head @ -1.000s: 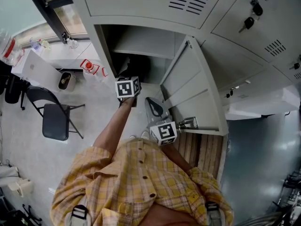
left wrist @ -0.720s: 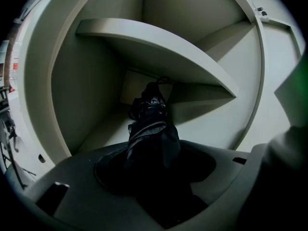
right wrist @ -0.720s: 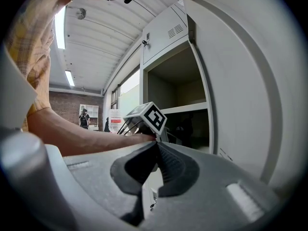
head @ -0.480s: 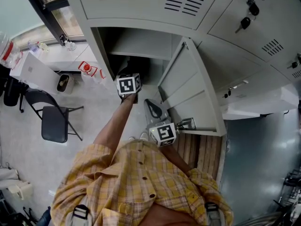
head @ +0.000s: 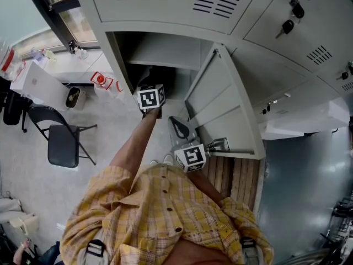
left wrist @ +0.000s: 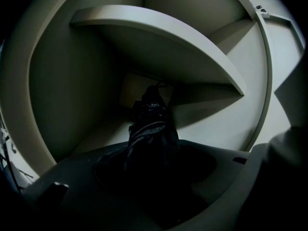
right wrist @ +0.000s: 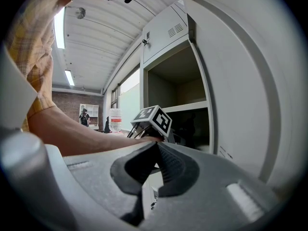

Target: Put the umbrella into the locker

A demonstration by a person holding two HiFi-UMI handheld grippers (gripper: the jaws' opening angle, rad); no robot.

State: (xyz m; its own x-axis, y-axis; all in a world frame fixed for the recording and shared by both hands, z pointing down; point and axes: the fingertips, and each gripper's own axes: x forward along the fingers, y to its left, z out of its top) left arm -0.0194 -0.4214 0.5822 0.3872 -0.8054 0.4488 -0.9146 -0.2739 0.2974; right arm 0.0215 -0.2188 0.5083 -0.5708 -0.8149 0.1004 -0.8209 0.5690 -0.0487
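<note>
Left gripper view: left gripper (left wrist: 153, 153) is sitting inside the open locker (head: 117, 54), under its shelf (left wrist: 159, 47). Jaws are clamping a dark folded umbrella (left wrist: 149, 121). The umbrella is running away from the jaws toward the far back wall, in the lower compartment below the shelf. Lighting in there is poor, so I can't tell if its far end is touching the locker floor.

Head view: the person's left arm (head: 135, 142) is stretching out to the locker mouth, marker cube (head: 150, 99) showing just at the opening. The locker door (head: 220, 104) is standing swung open to the right.

Right gripper (right wrist: 156, 146) is hanging back near the person's body, just left of the door's near edge. Its jaws are pressing together at the tips, nothing between them. Its camera is looking toward the locker and catching the left cube and forearm.

A folding chair (head: 62, 145) is standing on the floor well to the left of the locker. Keys (head: 290, 26) are hanging in a closed locker door on the upper right.
</note>
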